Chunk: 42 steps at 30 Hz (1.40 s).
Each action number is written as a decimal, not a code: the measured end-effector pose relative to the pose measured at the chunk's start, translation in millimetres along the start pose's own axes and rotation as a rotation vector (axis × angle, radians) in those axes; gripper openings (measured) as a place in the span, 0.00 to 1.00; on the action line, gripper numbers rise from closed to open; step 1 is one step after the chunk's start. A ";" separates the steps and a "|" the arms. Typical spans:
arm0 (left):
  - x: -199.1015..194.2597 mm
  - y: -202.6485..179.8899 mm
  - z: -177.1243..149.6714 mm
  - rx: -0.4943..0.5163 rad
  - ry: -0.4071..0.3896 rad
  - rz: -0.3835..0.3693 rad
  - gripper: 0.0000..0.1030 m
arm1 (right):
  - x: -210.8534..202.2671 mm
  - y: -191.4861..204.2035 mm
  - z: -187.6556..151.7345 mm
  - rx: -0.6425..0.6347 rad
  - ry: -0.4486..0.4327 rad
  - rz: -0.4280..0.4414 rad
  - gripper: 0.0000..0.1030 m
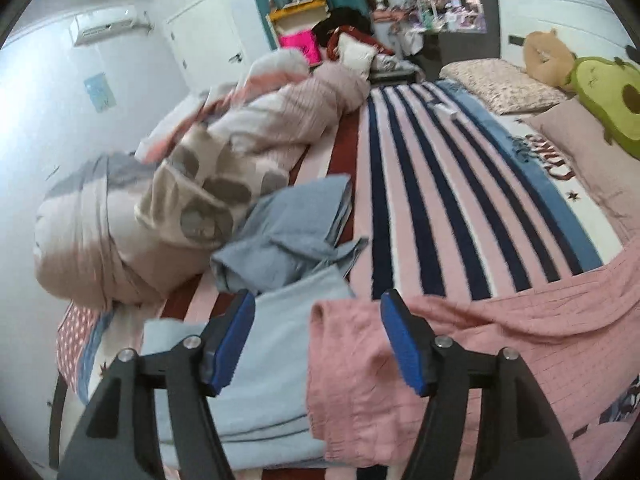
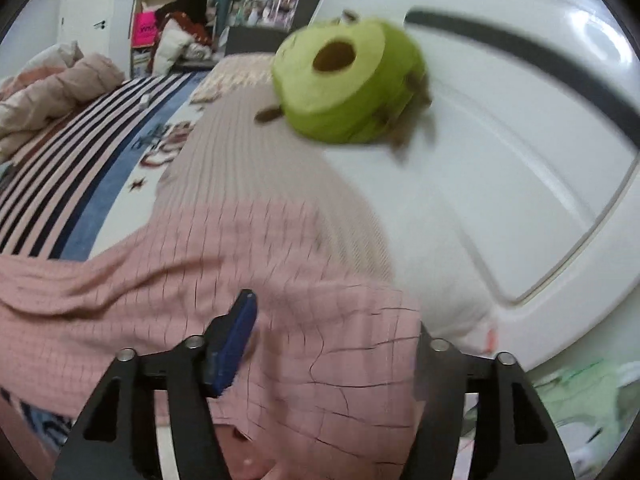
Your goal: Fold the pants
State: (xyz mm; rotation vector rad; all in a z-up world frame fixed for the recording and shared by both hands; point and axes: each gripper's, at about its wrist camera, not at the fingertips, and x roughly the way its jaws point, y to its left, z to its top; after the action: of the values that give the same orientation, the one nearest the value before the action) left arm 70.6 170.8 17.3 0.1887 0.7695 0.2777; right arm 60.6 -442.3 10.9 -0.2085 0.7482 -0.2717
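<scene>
The pants [image 1: 460, 344], pink with a thin grid pattern, lie stretched across the near edge of the striped bed [image 1: 420, 184], one end doubled over beside a stack of folded light-blue clothes [image 1: 272, 360]. They look only partly folded, with further folds and smoothing still to do. The left gripper [image 1: 318, 312] and right gripper [image 2: 332, 320] both stand open over the pink cloth, pinching nothing.

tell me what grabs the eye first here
The pink pants sprawl across the near edge of the striped bed, running between both sets of open jaws. A green avocado plush sits by the white headboard, and a heap of bedding fills the bed's far left.
</scene>
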 end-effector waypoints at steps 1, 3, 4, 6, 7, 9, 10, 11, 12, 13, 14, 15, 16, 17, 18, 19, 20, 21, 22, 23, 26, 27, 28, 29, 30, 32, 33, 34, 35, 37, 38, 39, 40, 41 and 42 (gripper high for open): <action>-2.2 -1.3 3.9 -0.004 -0.010 -0.016 0.60 | -6.1 1.8 5.7 0.003 -0.024 0.012 0.61; -2.4 -10.0 10.0 -0.002 -0.022 -0.108 0.61 | -15.1 13.5 17.0 -0.008 -0.072 0.095 0.61; -1.3 -16.3 11.9 0.003 -0.021 -0.153 0.61 | -17.1 21.5 20.9 -0.018 -0.088 0.139 0.61; 5.9 -35.8 13.8 0.024 -0.008 -0.261 0.61 | -17.5 47.7 26.8 -0.067 -0.104 0.261 0.62; 11.0 -46.8 13.4 0.038 0.003 -0.315 0.61 | -14.7 66.4 28.8 -0.107 -0.095 0.331 0.62; 24.9 -72.6 10.3 0.064 0.048 -0.425 0.61 | -11.8 95.7 27.1 -0.170 -0.085 0.443 0.62; 31.5 -83.7 8.6 0.074 0.067 -0.460 0.61 | -8.7 111.1 25.5 -0.203 -0.076 0.495 0.62; 40.9 -98.7 4.5 0.089 0.093 -0.498 0.61 | -4.2 130.2 23.5 -0.245 -0.064 0.554 0.62; 47.1 -111.2 1.2 0.108 0.112 -0.512 0.61 | 0.9 146.5 21.2 -0.277 -0.056 0.599 0.62; 52.5 -121.5 -2.4 0.129 0.127 -0.521 0.61 | 5.2 161.7 17.4 -0.307 -0.046 0.636 0.61; 59.3 -133.9 -7.3 0.157 0.143 -0.528 0.61 | 11.8 177.8 12.7 -0.343 -0.031 0.667 0.61; 65.9 -143.4 -11.4 0.178 0.161 -0.534 0.61 | 18.4 193.9 7.4 -0.377 -0.015 0.699 0.61; 71.4 -152.7 -15.4 0.191 0.178 -0.540 0.61 | 24.8 205.9 1.5 -0.404 0.002 0.725 0.61; 76.8 -158.8 -18.3 0.199 0.194 -0.546 0.61 | 29.9 216.1 -5.3 -0.430 0.020 0.752 0.61; 83.5 -163.5 -22.9 0.201 0.209 -0.556 0.61 | 36.6 228.0 -11.4 -0.458 0.044 0.782 0.61; 87.2 -165.5 -26.2 0.201 0.222 -0.566 0.61 | 42.2 238.0 -16.6 -0.487 0.064 0.805 0.61; 91.4 -167.3 -28.5 0.202 0.236 -0.576 0.61 | 45.3 246.0 -21.9 -0.511 0.072 0.824 0.60; 95.1 -168.4 -31.2 0.202 0.245 -0.579 0.61 | 46.3 254.9 -26.6 -0.541 0.074 0.849 0.60; 96.3 -169.7 -33.8 0.204 0.250 -0.579 0.61 | 47.7 262.2 -30.3 -0.563 0.073 0.860 0.60; 97.7 -171.0 -35.5 0.207 0.252 -0.580 0.61 | 49.8 270.5 -35.2 -0.594 0.072 0.864 0.60; 99.0 -172.9 -38.6 0.215 0.252 -0.584 0.61 | 54.4 285.5 -40.0 -0.654 0.081 0.824 0.59; 99.1 -173.4 -39.1 0.218 0.251 -0.583 0.61 | 57.6 290.2 -41.2 -0.670 0.088 0.786 0.46; 98.1 -172.7 -38.7 0.220 0.249 -0.582 0.61 | 61.1 293.9 -41.1 -0.684 0.094 0.746 0.23; 97.3 -172.5 -38.0 0.221 0.247 -0.580 0.61 | 61.3 293.1 -39.8 -0.686 0.089 0.730 0.13; 96.0 -172.0 -37.5 0.222 0.240 -0.575 0.61 | 61.5 292.5 -38.1 -0.685 0.082 0.725 0.06; 94.1 -170.2 -35.8 0.223 0.231 -0.570 0.61 | 60.4 290.8 -33.5 -0.684 0.068 0.718 0.03; 93.6 -168.4 -34.4 0.221 0.226 -0.566 0.61 | 59.9 290.6 -29.4 -0.671 0.059 0.707 0.02; 93.2 -167.1 -33.3 0.220 0.222 -0.560 0.61 | 59.7 290.2 -24.8 -0.656 0.055 0.700 0.02; 92.9 -165.2 -31.9 0.220 0.216 -0.552 0.61 | 59.5 289.5 -19.6 -0.641 0.053 0.699 0.02; 94.4 -162.2 -30.1 0.213 0.213 -0.542 0.61 | 59.4 288.9 -9.0 -0.630 0.058 0.708 0.02; 96.4 -160.9 -29.8 0.207 0.217 -0.538 0.61 | 61.1 289.4 -3.5 -0.626 0.073 0.715 0.02; 99.3 -159.7 -29.9 0.204 0.222 -0.531 0.61 | 65.8 291.1 1.7 -0.623 0.107 0.725 0.03; 101.6 -158.7 -30.1 0.204 0.224 -0.522 0.61 | 71.6 292.5 5.6 -0.618 0.143 0.734 0.04; 105.2 -157.4 -30.7 0.207 0.226 -0.504 0.61 | 79.3 294.0 9.6 -0.611 0.184 0.742 0.05; 109.2 -156.6 -30.8 0.208 0.227 -0.484 0.61 | 84.8 293.9 11.9 -0.602 0.206 0.746 0.07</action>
State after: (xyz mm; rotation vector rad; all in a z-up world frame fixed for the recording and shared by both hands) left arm 151.4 58.9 -118.2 0.1623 1.0425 -0.2453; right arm 177.8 -190.4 -117.6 -0.4542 1.0459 0.6612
